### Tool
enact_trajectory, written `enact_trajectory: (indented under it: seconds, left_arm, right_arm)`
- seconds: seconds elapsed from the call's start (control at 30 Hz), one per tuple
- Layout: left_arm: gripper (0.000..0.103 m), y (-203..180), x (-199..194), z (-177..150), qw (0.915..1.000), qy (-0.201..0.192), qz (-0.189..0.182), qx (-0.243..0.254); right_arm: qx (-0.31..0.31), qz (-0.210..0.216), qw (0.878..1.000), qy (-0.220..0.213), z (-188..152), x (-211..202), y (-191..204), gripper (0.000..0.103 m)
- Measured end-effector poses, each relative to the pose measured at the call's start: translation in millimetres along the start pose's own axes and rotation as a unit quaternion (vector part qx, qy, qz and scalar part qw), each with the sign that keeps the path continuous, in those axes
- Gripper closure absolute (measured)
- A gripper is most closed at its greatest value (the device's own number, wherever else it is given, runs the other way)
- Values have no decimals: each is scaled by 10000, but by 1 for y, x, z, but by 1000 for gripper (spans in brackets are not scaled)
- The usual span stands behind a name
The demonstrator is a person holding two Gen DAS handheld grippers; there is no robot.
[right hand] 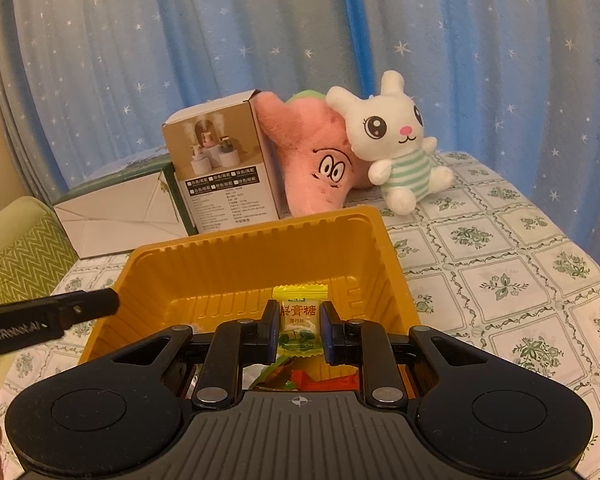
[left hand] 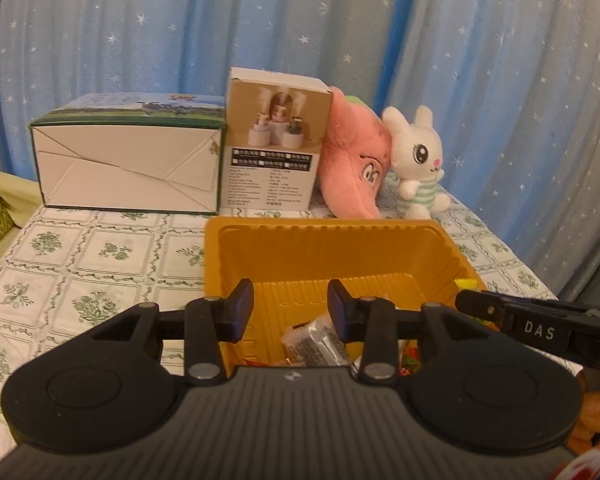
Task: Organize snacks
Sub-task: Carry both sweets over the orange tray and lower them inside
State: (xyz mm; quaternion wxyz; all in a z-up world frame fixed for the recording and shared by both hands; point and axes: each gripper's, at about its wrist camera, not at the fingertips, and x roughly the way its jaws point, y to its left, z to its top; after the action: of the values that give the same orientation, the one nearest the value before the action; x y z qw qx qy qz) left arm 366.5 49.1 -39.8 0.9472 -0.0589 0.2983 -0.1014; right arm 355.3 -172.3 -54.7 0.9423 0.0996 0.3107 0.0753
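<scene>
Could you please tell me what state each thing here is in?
Left tool: open, empty, over the tray.
Right tool: shut on the yellow candy.
Orange tray: upright, snacks inside.
Small box: closed, standing.
Large box: closed.

Left claw parted and empty; right claw clamped, angled downward.

Warm, dimmish indoor light w/ yellow cast; soft shadows, no hard glare. Strong fisheye bend, dark vignette at corners. Curtain edges smeared, slightly blurry overall; box small print unreadable.
</scene>
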Motion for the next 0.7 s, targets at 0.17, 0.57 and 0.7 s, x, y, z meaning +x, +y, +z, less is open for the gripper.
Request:
enact_trajectory:
  seconds: [0.17, 0.57, 0.7]
  left_arm:
    - [60, 3, 1, -2, 10000, 49, 38, -55]
    - [49, -2, 2, -8, 9995, 176, 175, 171]
    - [48, -2, 3, -9, 9995, 207, 192, 172]
  right_arm:
    - [-8, 42, 10000, 0, 0, 0, 3, 82]
    - [97, 162, 9998, 13, -1, 1, 1, 82]
    - [125, 164, 9998, 10, -1, 1, 1, 82]
